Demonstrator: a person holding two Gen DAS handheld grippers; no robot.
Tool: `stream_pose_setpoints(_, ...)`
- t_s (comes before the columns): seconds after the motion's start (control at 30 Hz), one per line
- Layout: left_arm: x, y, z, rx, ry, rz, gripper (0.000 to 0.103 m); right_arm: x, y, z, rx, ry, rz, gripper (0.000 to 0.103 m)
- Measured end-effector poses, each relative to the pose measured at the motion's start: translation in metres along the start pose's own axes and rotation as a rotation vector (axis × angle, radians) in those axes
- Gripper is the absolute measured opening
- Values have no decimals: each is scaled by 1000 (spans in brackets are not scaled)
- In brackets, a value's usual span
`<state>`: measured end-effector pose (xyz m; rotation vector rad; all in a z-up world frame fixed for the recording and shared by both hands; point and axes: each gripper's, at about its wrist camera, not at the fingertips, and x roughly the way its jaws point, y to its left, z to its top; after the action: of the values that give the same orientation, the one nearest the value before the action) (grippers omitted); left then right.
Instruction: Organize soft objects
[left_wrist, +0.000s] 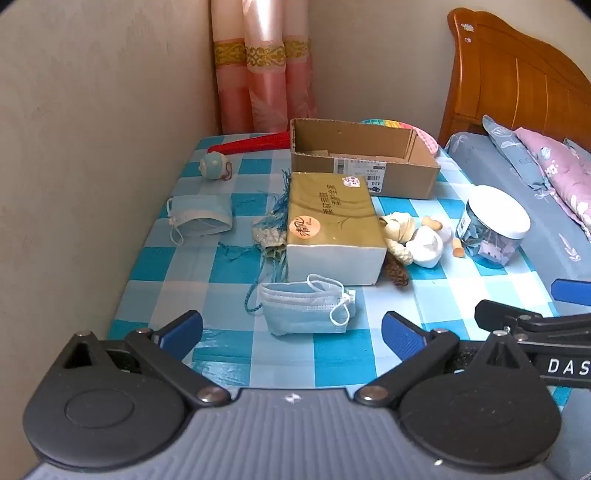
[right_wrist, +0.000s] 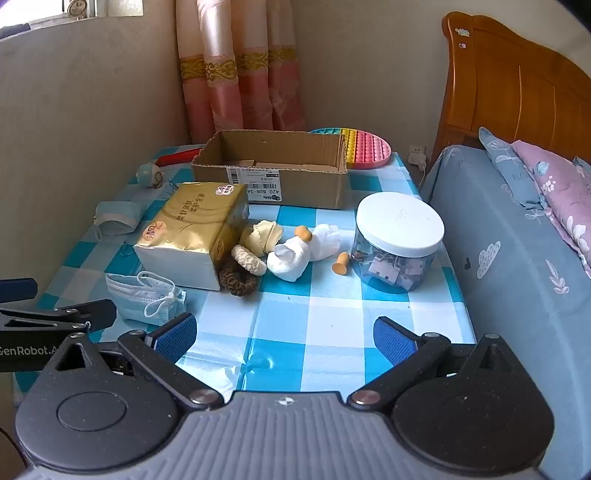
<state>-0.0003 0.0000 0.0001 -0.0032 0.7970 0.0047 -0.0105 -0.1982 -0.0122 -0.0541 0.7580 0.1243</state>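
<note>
Left gripper (left_wrist: 291, 332): blue-padded fingers spread wide, holding nothing, above the checked tablecloth (left_wrist: 332, 365).
Right gripper (right_wrist: 284, 338): likewise wide apart and empty (its pads blue and ribbed).
Near face mask (left_wrist: 308, 304): pale blue, pleated, crumpled, white ear loops on top; lies just ahead of the left gripper, before the tissue pack (left_wrist: 332, 221).
Far face mask (left_wrist: 199, 216): folded, near the wall.
Socks and scrunchies (right_wrist: 284, 247): white and cream bundle between tissue pack and jar (right_wrist: 397, 242).
Cardboard box (right_wrist: 273, 170): open, behind the tissue pack.
</note>
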Motion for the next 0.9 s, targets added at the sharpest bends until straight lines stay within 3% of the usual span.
stream_pose_setpoints(0.9, -2, 0, 0, -8, 2, 1, 102, -4, 0, 1, 5, -11, 1, 103)
